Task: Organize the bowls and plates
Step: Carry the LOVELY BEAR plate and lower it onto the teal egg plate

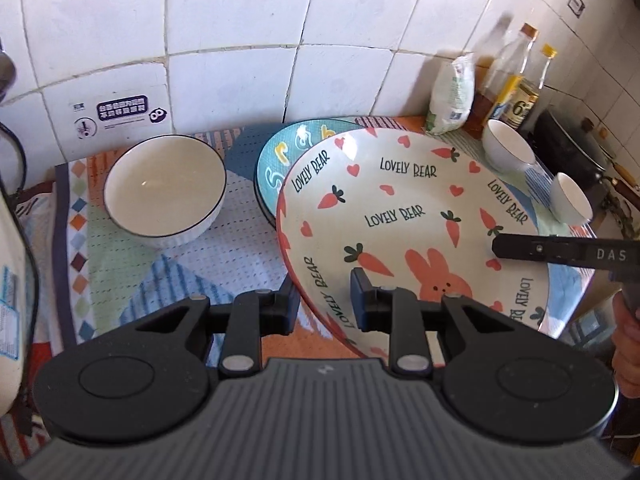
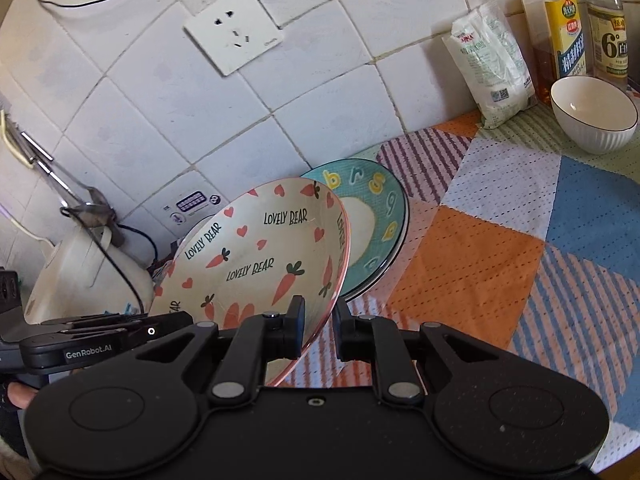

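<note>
1. Two grippers pinch one cream carrot-and-rabbit "LOVELY BEAR" plate [image 1: 400, 216]: left gripper [image 1: 325, 304] at its near rim, right gripper [image 2: 319, 330] opposite, raised tilted over the patchwork cloth [image 1: 192, 272].
2. It hides most of the teal letter-patterned plate [image 2: 380, 216] near the cloth's wall edge.
3. Only the left view shows the large white dark-rimmed bowl [image 1: 165, 188].

A wall of white tiles [image 2: 304, 120] with dark grout is seen beyond the tongs. A white socket [image 2: 234, 34] is mounted above them. The counter below is covered by a patchwork cloth [image 2: 500, 240], lit by daylight.
</note>
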Demonstrator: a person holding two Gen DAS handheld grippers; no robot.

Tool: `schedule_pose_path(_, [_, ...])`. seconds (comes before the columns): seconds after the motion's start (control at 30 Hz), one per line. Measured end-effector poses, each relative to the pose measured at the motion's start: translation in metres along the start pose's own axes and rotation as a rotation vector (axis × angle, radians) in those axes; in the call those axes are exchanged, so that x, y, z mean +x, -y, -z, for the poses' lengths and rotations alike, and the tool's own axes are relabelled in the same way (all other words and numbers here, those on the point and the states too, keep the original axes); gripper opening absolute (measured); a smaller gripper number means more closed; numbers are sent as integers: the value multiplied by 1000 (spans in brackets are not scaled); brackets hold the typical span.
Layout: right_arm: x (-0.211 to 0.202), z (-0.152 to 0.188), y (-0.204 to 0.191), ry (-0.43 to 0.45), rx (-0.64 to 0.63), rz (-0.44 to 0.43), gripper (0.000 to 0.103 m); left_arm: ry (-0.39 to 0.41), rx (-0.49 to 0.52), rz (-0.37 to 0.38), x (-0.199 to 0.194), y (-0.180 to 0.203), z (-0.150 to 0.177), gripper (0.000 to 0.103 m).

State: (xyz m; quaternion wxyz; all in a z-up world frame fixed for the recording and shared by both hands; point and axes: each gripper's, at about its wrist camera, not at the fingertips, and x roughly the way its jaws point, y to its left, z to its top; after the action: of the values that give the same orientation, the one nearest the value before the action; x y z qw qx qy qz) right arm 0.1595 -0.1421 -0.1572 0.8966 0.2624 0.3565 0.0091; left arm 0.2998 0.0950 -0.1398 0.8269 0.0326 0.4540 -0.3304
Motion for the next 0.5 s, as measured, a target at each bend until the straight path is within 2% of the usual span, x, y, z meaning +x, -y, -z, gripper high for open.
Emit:
schedule_pose_path(0.3, [46, -32, 34, -75, -7, -35, 19, -37, -63, -56, 43, 1, -15, 25])
schedule_pose_path(0.5, [77, -55, 43, -137, -66, -52, 19, -48, -112, -86, 64, -4, -28, 25])
